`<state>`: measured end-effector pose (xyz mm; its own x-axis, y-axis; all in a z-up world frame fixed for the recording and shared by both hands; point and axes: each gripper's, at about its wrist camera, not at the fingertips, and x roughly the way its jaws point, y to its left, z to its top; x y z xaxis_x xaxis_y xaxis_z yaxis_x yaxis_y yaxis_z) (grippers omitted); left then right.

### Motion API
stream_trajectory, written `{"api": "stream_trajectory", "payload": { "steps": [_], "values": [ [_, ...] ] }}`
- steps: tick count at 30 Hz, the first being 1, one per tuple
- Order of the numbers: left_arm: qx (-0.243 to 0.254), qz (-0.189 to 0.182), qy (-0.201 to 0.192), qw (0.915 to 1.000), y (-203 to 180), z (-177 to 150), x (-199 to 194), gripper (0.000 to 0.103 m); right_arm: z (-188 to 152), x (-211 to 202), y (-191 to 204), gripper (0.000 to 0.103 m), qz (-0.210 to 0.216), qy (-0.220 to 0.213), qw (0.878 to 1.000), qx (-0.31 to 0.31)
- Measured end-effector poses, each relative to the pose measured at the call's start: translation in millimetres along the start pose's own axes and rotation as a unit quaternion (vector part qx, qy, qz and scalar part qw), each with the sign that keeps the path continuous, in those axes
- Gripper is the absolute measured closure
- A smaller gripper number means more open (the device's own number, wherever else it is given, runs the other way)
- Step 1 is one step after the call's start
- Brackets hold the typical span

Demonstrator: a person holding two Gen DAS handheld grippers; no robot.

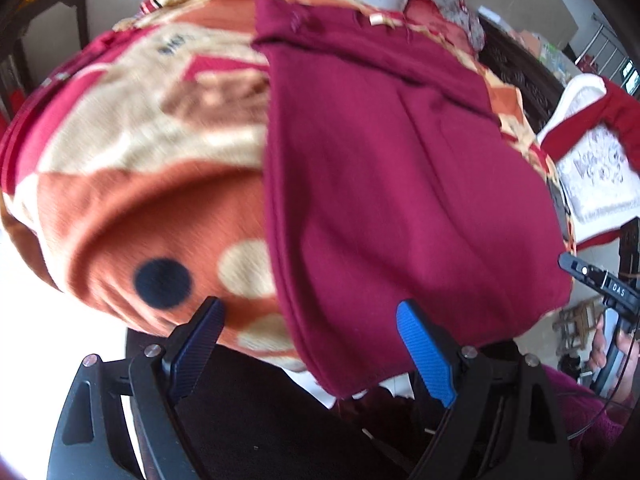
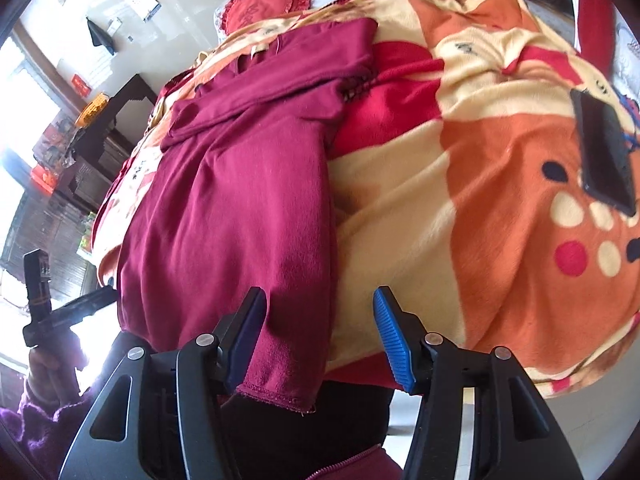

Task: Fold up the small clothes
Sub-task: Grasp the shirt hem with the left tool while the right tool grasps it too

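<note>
A maroon garment (image 1: 400,184) lies flat on a patterned blanket (image 1: 140,152), its hem hanging over the near edge. My left gripper (image 1: 310,320) is open just short of the hem's left corner, holding nothing. In the right wrist view the same garment (image 2: 240,208) shows with a sleeve folded across its top. My right gripper (image 2: 320,316) is open at the hem's right corner, the cloth edge between the fingers but not pinched. The right gripper also shows at the right edge of the left wrist view (image 1: 600,284), and the left gripper at the left edge of the right wrist view (image 2: 48,304).
The orange, cream and red blanket (image 2: 480,184) covers a bed. A black phone (image 2: 606,152) lies on it at the right. Red cushions (image 2: 264,8) and pillows sit at the far end. Dark wooden furniture (image 2: 104,128) stands to the left.
</note>
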<state>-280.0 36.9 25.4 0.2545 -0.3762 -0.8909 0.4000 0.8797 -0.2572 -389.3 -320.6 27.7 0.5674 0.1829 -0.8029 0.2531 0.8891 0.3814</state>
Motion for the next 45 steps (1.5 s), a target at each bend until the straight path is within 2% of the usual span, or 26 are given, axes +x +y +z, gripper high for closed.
{"api": "stream_trajectory", "payload": {
  "steps": [4,5,6,8,11,13,15,16,17,18,21,24,29,32,33,35,37,38,39,42,45],
  "values": [
    [0.008,-0.005,-0.008,0.9999,-4.8,1.7,-0.3,0.013,-3.4,8.2,2.5,0.067,0.008,0.003,1.000,0.004],
    [0.008,-0.008,-0.007,0.9999,-5.6,2.4,-0.3,0.019,-3.5,8.5,2.3,0.069,0.008,0.000,1.000,0.004],
    [0.008,-0.012,-0.004,0.9999,-6.8,2.2,0.6,0.028,-3.7,8.3,1.8,0.076,0.005,-0.003,1.000,0.005],
    [0.016,-0.011,0.003,0.9998,-10.1,1.8,3.0,0.037,-4.4,4.3,0.4,0.086,-0.003,-0.007,1.000,0.001],
    [0.020,-0.005,0.003,0.9998,-10.6,1.5,3.0,0.046,-5.9,-6.6,0.7,0.089,0.023,-0.015,1.000,0.003],
    [0.015,-0.007,0.004,0.9998,-8.9,2.5,2.8,0.059,-6.7,-6.9,3.1,0.089,0.021,-0.015,1.000,-0.009],
    [0.013,-0.004,0.005,0.9999,-7.0,4.4,4.2,0.083,-7.5,1.0,2.9,0.089,0.020,-0.007,1.000,-0.009],
    [0.012,-0.002,0.005,0.9999,-5.8,4.9,3.6,0.090,-9.0,6.1,2.4,0.089,0.023,-0.002,1.000,-0.006],
    [0.012,-0.002,0.006,0.9999,-4.3,5.9,1.1,0.095,-9.7,7.6,3.6,0.098,0.019,-0.007,1.000,-0.009],
    [0.010,-0.009,0.002,0.9999,-2.0,6.6,-4.8,0.096,-10.4,5.9,5.4,0.103,0.014,-0.014,1.000,-0.018],
    [0.025,-0.018,-0.026,0.9992,-1.5,7.4,-33.8,0.096,-12.3,-19.0,11.4,0.103,0.042,-0.037,0.998,-0.024],
    [0.037,-0.013,-0.040,0.9984,-0.6,8.2,-47.9,0.096,-18.6,-43.0,22.6,0.103,0.053,-0.040,0.996,-0.051],
    [0.024,-0.003,-0.010,0.9997,9.1,1.0,-25.4,0.096,-30.5,-18.1,15.9,0.103,0.040,0.006,0.998,-0.041],
    [0.022,-0.006,-0.005,0.9997,10.3,-1.5,-21.5,0.096,-29.5,-5.7,2.2,0.103,0.055,0.023,0.998,-0.007],
    [0.020,-0.010,-0.004,0.9997,11.3,-0.4,-21.4,0.096,-28.7,-4.3,0.5,0.102,0.059,0.027,0.998,-0.001],
    [0.017,-0.017,-0.002,0.9997,12.4,0.5,-20.5,0.096,-27.1,-0.3,-1.3,0.089,0.073,0.038,0.997,0.008],
    [0.018,-0.024,-0.004,0.9995,11.1,4.7,-22.5,0.096,-25.6,7.2,0.3,0.089,0.079,0.054,0.995,0.006],
    [0.020,-0.026,-0.005,0.9994,11.1,6.4,-24.4,0.096,-24.3,9.8,3.0,0.093,0.076,0.059,0.995,0.000],
    [0.023,-0.033,-0.010,0.9992,10.3,10.7,-28.8,0.096,-21.3,10.7,7.0,0.103,0.078,0.061,0.995,-0.010],
    [0.029,-0.049,-0.034,0.9978,8.9,31.8,-43.9,0.096,-1.5,-1.6,18.6,0.103,0.103,0.031,0.994,-0.026],
    [0.027,-0.056,-0.073,0.9954,10.4,65.6,-58.7,0.096,37.5,-16.5,27.8,0.103,0.128,-0.019,0.991,-0.029]
  ]
}}
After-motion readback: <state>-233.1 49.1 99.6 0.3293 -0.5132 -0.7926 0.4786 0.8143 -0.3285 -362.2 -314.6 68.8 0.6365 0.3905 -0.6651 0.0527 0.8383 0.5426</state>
